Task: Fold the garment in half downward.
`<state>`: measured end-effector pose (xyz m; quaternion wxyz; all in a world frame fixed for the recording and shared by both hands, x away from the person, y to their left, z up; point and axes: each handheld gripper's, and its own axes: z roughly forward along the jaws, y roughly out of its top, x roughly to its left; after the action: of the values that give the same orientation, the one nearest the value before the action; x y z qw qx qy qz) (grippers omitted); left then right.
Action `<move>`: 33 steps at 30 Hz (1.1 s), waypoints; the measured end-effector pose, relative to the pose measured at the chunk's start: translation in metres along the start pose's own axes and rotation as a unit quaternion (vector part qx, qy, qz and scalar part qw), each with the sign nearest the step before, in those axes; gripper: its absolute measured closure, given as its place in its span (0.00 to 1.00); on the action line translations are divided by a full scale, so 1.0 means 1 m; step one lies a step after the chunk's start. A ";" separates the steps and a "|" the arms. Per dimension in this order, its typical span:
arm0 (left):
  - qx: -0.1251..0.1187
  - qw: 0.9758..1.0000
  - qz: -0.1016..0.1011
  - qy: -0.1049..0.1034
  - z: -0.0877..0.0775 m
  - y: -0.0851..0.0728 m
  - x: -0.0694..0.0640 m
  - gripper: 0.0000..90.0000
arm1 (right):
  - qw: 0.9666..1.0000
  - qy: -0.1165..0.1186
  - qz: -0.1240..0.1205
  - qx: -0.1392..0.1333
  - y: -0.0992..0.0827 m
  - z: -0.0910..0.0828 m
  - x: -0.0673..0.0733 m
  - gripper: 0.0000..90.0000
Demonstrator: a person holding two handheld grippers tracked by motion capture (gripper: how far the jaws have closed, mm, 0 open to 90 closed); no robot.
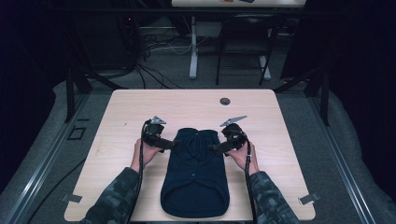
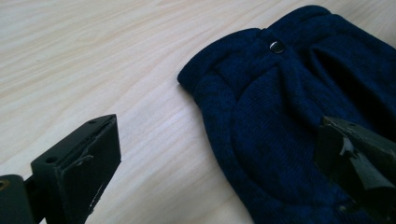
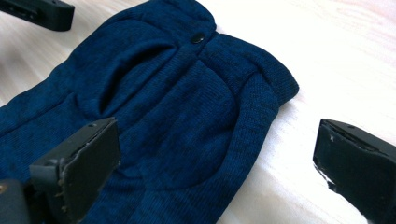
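A small navy knit garment [image 1: 195, 175] lies flat at the middle of the wooden table [image 1: 121, 112], and the left gripper [image 1: 173, 145] and right gripper [image 1: 211, 148], both wide open and empty, straddle its side edges, seemingly poised to pinch them.

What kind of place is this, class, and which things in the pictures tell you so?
Probably a lab or recording studio, not a home. A bare wooden table stands between dark curtains, loose cables run over the grey floor behind it, and a metal frame stands beside it.
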<state>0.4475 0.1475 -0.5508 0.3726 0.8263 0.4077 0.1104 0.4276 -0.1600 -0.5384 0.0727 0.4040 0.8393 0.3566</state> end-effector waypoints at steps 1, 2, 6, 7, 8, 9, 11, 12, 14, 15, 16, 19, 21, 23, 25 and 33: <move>0.004 1.000 -0.002 -0.002 0.003 0.001 0.000 0.01 | 1.000 0.001 0.005 -0.002 0.000 0.002 -0.002 0.01; 0.007 1.000 -0.004 -0.004 0.006 0.002 0.000 0.01 | 1.000 0.002 0.005 0.002 0.000 0.004 -0.003 0.02; 0.020 1.000 -0.013 -0.014 0.018 0.005 0.001 0.01 | 1.000 0.002 0.014 -0.004 0.004 0.011 -0.009 0.09; 0.026 1.000 -0.011 -0.014 0.021 0.006 0.002 0.01 | 1.000 0.002 0.017 -0.004 0.006 0.012 -0.010 0.09; 0.026 1.000 -0.013 -0.012 0.024 0.007 0.002 0.01 | 1.000 0.003 0.020 -0.006 0.007 0.014 -0.011 0.09; 0.030 0.999 -0.012 -0.012 0.026 0.008 0.002 0.01 | 1.000 0.006 0.021 -0.002 0.009 0.016 -0.012 0.09; 0.035 0.999 -0.006 -0.007 0.031 0.010 0.002 0.01 | 1.000 0.000 0.018 0.002 0.011 0.021 -0.012 0.11; 0.036 0.999 -0.006 -0.006 0.033 0.011 0.002 0.01 | 1.000 0.002 0.020 0.008 0.012 0.023 -0.012 0.11; 0.039 0.999 -0.008 -0.008 0.037 0.013 0.002 0.01 | 1.000 -0.002 0.021 0.011 0.014 0.028 -0.012 0.15; 0.039 0.999 -0.010 -0.012 0.039 0.014 0.003 0.01 | 1.000 -0.006 0.020 0.009 0.016 0.030 -0.012 0.16; 0.042 0.999 -0.013 -0.012 0.040 0.015 0.003 0.01 | 1.000 -0.009 0.021 0.004 0.017 0.032 -0.012 0.18; 0.050 0.999 -0.017 -0.011 0.046 0.015 0.003 0.03 | 0.999 -0.017 0.028 0.007 0.021 0.039 -0.014 0.24; 0.055 0.998 -0.005 -0.006 0.049 0.015 0.004 0.05 | 0.999 -0.029 0.026 0.019 0.022 0.045 -0.014 0.25; 0.053 0.999 -0.001 -0.001 0.050 0.015 0.003 0.06 | 0.999 -0.036 0.028 0.029 0.021 0.050 -0.015 0.27; 0.055 0.998 0.004 0.003 0.050 0.015 0.002 0.07 | 0.998 -0.041 0.032 0.028 0.020 0.052 -0.015 0.30; 0.042 0.999 0.029 0.009 0.049 0.014 -0.008 0.26 | 0.998 -0.041 0.014 0.036 0.018 0.053 -0.012 0.49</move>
<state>0.4746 0.1104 -0.5740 0.3306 0.8516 0.3913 0.1112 0.4681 -0.1327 -0.5672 0.0872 0.4326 0.8421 0.3100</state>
